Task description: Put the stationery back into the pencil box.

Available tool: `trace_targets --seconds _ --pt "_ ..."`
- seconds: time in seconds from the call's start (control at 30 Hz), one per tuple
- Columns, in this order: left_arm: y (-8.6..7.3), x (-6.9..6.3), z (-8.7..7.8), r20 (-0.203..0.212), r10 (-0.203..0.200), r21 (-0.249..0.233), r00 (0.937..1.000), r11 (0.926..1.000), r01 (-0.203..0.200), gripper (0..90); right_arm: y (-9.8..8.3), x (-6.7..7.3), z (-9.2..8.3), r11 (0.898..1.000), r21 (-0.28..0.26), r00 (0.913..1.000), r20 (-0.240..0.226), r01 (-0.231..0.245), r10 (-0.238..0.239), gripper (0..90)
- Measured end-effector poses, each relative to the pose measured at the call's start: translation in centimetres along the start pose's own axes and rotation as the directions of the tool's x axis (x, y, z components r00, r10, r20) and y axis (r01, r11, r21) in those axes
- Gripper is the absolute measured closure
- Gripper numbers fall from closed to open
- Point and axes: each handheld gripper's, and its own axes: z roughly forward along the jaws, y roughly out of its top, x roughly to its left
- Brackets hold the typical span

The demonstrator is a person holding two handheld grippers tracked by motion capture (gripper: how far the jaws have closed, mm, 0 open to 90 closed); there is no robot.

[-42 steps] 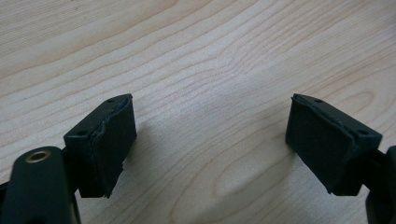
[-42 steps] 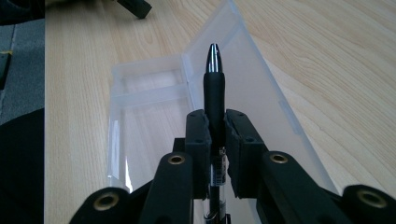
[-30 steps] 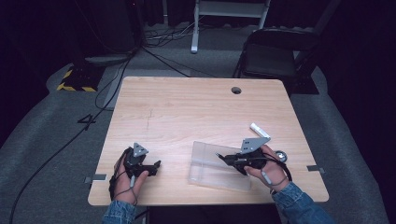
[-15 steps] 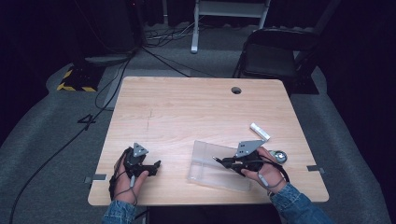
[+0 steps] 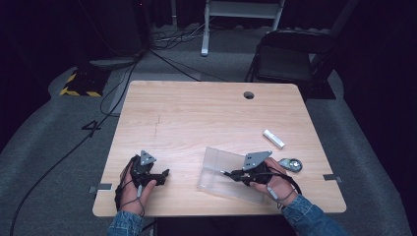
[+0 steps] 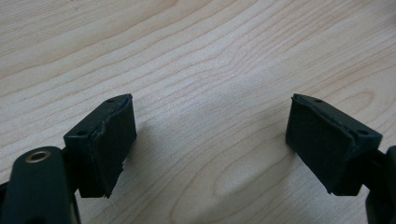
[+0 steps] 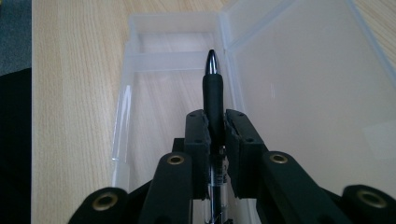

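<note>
Right hand-held gripper point(image 7: 215, 122) is clamped on a black pen point(image 7: 214, 95), long axis in line with the jaws, silver tip pointing away over the open clear plastic case point(image 7: 299, 88). Left hand-held gripper point(image 6: 210, 140) sits wide apart, empty, low over the tabletop point(image 5: 196, 118). Beyond the case lie a white tube point(image 5: 273, 138) and a small round item point(image 5: 291, 164).

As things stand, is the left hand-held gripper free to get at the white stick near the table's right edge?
Probably not easily: the left hand-held gripper is open, but the right hand-held gripper and clear case lie between it and the white stick.
</note>
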Motion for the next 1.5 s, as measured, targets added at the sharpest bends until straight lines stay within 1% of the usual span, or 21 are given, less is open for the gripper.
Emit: trace_targets --seconds 0.1,0.33,0.43,0.53,0.6,0.7,0.8,0.83,0.9,0.97,1.03,1.13,1.17,1.2,1.27,1.3,1.33,1.37,1.43,1.47,1.5 --pt "0.0 0.0 0.0 0.000 0.000 0.000 1.0000 1.0000 0.000 16.7 0.0 0.2 0.3 1.000 0.014 0.9999 0.003 0.010 -0.010 80.0" --pt "0.0 0.0 0.0 -0.001 0.001 0.000 1.0000 1.0000 -0.001 16.7 0.0 0.5 0.7 0.999 0.038 0.9998 0.014 0.010 -0.011 79.9" --pt "0.0 0.0 0.0 -0.003 0.004 0.001 1.0000 1.0000 -0.004 16.7 0.0 0.6 0.7 0.999 0.040 0.9996 0.026 0.014 -0.015 79.9" --pt "0.0 0.0 0.0 0.001 -0.002 0.000 1.0000 1.0000 0.002 16.7 0.1 0.6 0.6 0.999 0.045 0.9986 0.048 0.019 -0.021 79.8" --pt "0.0 0.0 0.0 -0.002 0.004 0.001 1.0000 1.0000 -0.004 16.7 0.1 0.6 0.6 0.999 0.045 0.9976 0.063 0.025 -0.028 79.4" --pt "0.0 0.0 0.0 0.000 0.001 0.000 1.0000 1.0000 -0.001 16.7 0.1 0.6 0.6 0.999 0.033 0.9972 0.069 0.026 -0.028 74.9" --pt "0.0 0.0 0.0 0.001 -0.002 0.000 1.0000 1.0000 0.002 16.7 0.2 0.6 0.5 0.999 0.030 0.9959 0.081 0.038 -0.041 74.1" --pt "0.0 0.0 0.0 -0.003 0.004 0.001 1.0000 1.0000 -0.004 16.7 0.2 0.7 0.4 0.999 0.029 0.9958 0.082 0.037 -0.040 74.0" --pt "0.0 0.0 0.0 0.001 -0.002 0.000 1.0000 1.0000 0.002 16.7 0.2 0.6 0.2 0.999 0.022 0.9959 0.084 0.032 -0.034 73.5" --pt "0.0 0.0 0.0 -0.003 0.004 0.001 1.0000 1.0000 -0.004 16.7 0.3 0.6 0.0 0.999 0.015 0.9957 0.086 0.033 -0.034 73.1" --pt "0.0 0.0 0.0 0.000 0.001 0.000 1.0000 1.0000 -0.001 16.6 0.4 0.5 -0.3 1.000 0.001 0.9957 0.090 0.021 -0.021 72.6" --pt "0.0 0.0 0.0 -0.002 0.002 0.001 1.0000 1.0000 -0.002 16.7 0.5 0.4 -0.7 1.000 -0.013 0.9953 0.094 0.024 -0.022 71.9" --pt "0.0 0.0 0.0 -0.002 0.003 0.001 1.0000 1.0000 -0.003 16.7 0.6 0.4 -0.9 1.000 -0.018 0.9953 0.096 0.017 -0.015 71.3" --pt "0.0 0.0 0.0 -0.002 0.003 0.001 1.0000 1.0000 -0.003 16.7 0.7 0.3 -1.4 0.999 -0.037 0.9945 0.105 0.008 -0.004 70.1" --pt "0.0 0.0 0.0 -0.002 0.003 0.001 1.0000 1.0000 -0.003 16.7 0.8 0.2 -2.0 0.998 -0.056 0.9940 0.108 -0.011 0.017 68.7" --pt "0.0 0.0 0.0 -0.002 0.003 0.001 1.0000 1.0000 -0.003 16.6 0.8 0.2 -2.0 0.998 -0.056 0.9940 0.108 -0.011 0.017 68.7" --pt "0.0 0.0 0.0 0.004 -0.007 0.001 1.0000 1.0000 0.007 16.6 0.8 0.1 -2.2 0.998 -0.062 0.9937 0.110 -0.015 0.022 68.1" --pt "0.0 0.0 0.0 0.005 -0.007 0.002 1.0000 1.0000 0.007 16.0 0.9 -0.1 -2.9 0.996 -0.081 0.9919 0.118 -0.039 0.048 66.3" --pt "0.1 0.0 0.1 0.003 -0.003 0.001 1.0000 1.0000 0.003 15.9 0.9 -0.4 -3.5 0.994 -0.097 0.9893 0.128 -0.058 0.070 64.6" --pt "0.1 0.0 0.1 0.003 -0.003 0.001 1.0000 1.0000 0.003 15.8 0.9 -0.4 -3.5 0.994 -0.097 0.9893 0.128 -0.058 0.070 64.6" --pt "0.1 0.0 0.1 0.004 -0.002 0.002 1.0000 1.0000 0.002 15.8 0.9 -0.5 -3.9 0.992 -0.107 0.9882 0.130 -0.067 0.081 64.2"
